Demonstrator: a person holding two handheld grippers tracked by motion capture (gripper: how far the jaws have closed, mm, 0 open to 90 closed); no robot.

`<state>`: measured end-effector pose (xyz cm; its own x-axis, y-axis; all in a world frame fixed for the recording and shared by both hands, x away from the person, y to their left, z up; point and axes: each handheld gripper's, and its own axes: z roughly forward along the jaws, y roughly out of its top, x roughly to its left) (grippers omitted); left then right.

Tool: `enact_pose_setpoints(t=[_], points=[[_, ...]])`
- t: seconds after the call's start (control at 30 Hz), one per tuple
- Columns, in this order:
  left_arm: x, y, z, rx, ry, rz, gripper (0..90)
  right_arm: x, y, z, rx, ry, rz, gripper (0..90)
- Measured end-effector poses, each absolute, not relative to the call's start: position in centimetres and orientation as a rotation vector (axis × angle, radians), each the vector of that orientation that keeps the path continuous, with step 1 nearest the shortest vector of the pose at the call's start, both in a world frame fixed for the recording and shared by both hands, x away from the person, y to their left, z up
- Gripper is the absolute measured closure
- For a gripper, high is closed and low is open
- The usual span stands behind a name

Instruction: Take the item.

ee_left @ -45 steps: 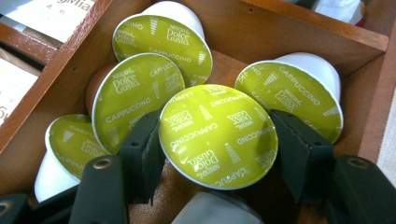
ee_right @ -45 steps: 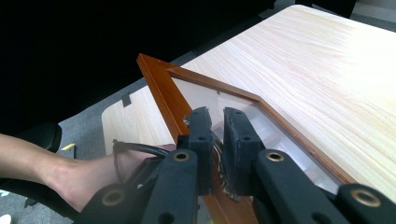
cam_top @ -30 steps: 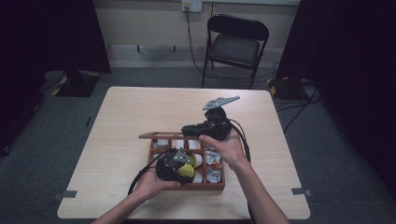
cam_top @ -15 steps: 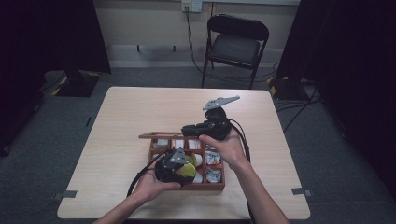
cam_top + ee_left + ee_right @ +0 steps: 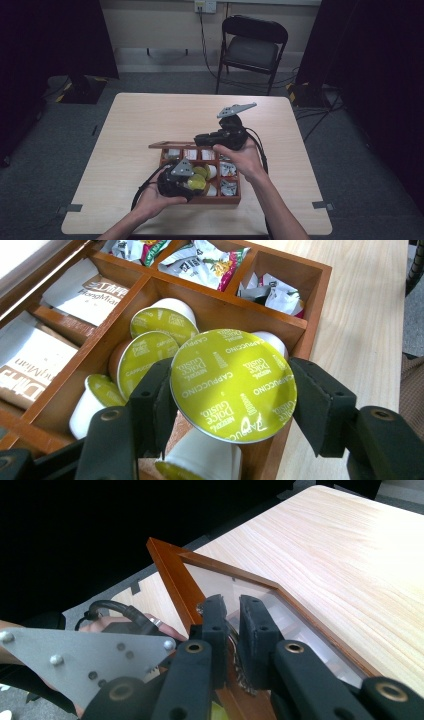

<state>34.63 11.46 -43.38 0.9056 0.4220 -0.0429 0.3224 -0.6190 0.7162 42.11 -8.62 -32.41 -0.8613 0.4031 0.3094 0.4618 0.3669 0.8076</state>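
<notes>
A dim room with a folding chair (image 5: 252, 45) behind a pale wooden table (image 5: 150, 120) is framing the high view. A person is working at a compartmented wooden box (image 5: 235, 198) near the table's front edge. The left gripper (image 5: 192, 182) is hovering over the box's front compartments with a yellow-lidded capsule (image 5: 196, 183) in it, and the right gripper (image 5: 200, 137) is reaching to the hinged lid (image 5: 165, 145) at the box's far side. Over the last second almost nothing has been shifting. Both hands are sitting where they were, so the capsule seems to be pausing mid-lift rather than travelling.

In the left gripper view, the jaws are pressing on either side of the capsule's foil top (image 5: 232, 385), just above its compartment. More capsules (image 5: 150, 357) are lying below it, with tea sachets (image 5: 205, 260) and paper packets (image 5: 85, 287) in neighbouring cells.

In the right gripper view, the jaws are standing narrow, apparently pinching the lid's frame and holding it up, its clear pane (image 5: 225, 587) tilting away. Judging by this, the lid is being propped while the capsule is coming out.
</notes>
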Motion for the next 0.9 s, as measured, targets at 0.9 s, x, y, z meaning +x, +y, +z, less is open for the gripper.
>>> enact_pose_setpoints(t=[0.9], points=[[33.4, 16.7, -40.8, 2.196, 0.538, 0.217, 38.8, 42.2, -8.6, -32.4, -0.807, -2.548, -1.536, 82.1]])
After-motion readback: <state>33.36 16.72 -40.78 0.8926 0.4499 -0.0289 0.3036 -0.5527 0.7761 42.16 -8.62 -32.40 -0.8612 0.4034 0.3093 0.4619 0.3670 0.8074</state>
